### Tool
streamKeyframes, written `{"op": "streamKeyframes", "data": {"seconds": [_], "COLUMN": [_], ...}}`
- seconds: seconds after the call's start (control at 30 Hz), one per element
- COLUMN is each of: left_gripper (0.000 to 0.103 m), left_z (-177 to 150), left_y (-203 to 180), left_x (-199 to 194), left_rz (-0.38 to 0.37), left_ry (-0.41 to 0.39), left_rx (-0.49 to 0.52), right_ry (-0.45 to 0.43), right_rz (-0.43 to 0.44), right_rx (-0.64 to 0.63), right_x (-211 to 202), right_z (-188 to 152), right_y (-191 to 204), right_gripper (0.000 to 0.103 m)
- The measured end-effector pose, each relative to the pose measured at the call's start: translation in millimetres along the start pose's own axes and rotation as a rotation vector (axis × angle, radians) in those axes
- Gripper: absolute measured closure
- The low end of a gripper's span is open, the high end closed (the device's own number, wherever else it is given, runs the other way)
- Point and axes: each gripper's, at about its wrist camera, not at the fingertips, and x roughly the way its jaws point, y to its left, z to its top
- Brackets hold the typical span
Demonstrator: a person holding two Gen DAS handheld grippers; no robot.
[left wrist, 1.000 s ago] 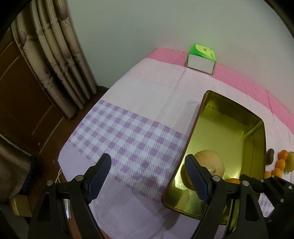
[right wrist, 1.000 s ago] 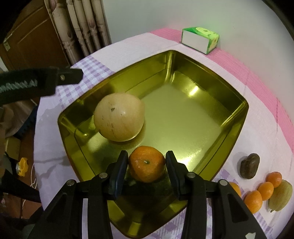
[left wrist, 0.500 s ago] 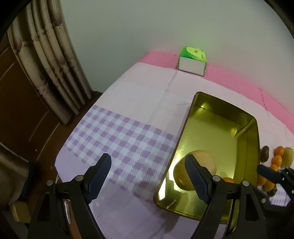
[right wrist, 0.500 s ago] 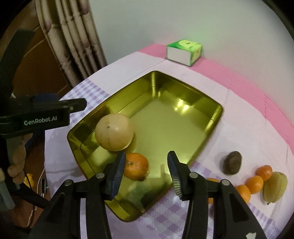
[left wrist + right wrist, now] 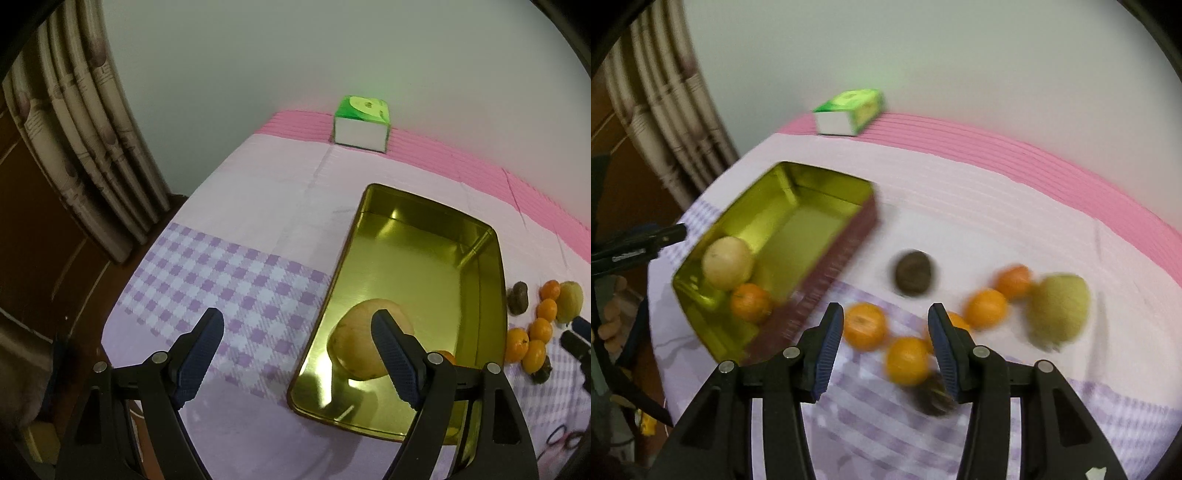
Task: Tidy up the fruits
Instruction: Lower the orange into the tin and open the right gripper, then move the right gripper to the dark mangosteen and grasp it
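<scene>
On my left view, the left gripper (image 5: 295, 354) stays spread and empty beside the tin (image 5: 491, 295). On my right view, the right gripper (image 5: 886, 343) has released the orange (image 5: 750, 302) into the tin beside the pear (image 5: 727, 263), swinging over loose oranges (image 5: 866, 325); no label is readable.

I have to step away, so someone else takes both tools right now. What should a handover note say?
Left tool: open, empty, beside the gold tin.
Right tool: open, empty, over the loose fruit.
Done: pale round fruit and one tangerine lie in the tin.
Left: five tangerines on the cloth, a green pear-like fruit, a dark brown fruit, and another dark item, too blurred to identify.
</scene>
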Motion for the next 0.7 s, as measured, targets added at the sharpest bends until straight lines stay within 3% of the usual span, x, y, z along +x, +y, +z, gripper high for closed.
{"op": "streamKeyframes", "data": {"seconds": [0.23, 0.4, 0.7], "left_gripper": [0.021, 0.021, 0.021], "left_z": [-3.1, -5.6, -10.6], "left_y": [-11.6, -22.3, -49.7], "left_x": [1.1, 0.8, -5.6], "left_rz": [-0.024, -0.035, -0.079], "left_ry": [0.000, -0.002, -0.015], "left_rx": [0.044, 0.082, 0.178], "right_ry": [0.040, 0.086, 0.121], "right_rz": [-0.052, -0.046, -0.006], "right_rx": [0.106, 0.126, 0.088], "right_x": [-6.4, 4.5, 22.8], "right_z": [-30.8, -51.7, -57.3], "right_y": [-51.7, -54.1, -42.7], "right_gripper": [0.058, 0.058, 0.058]}}
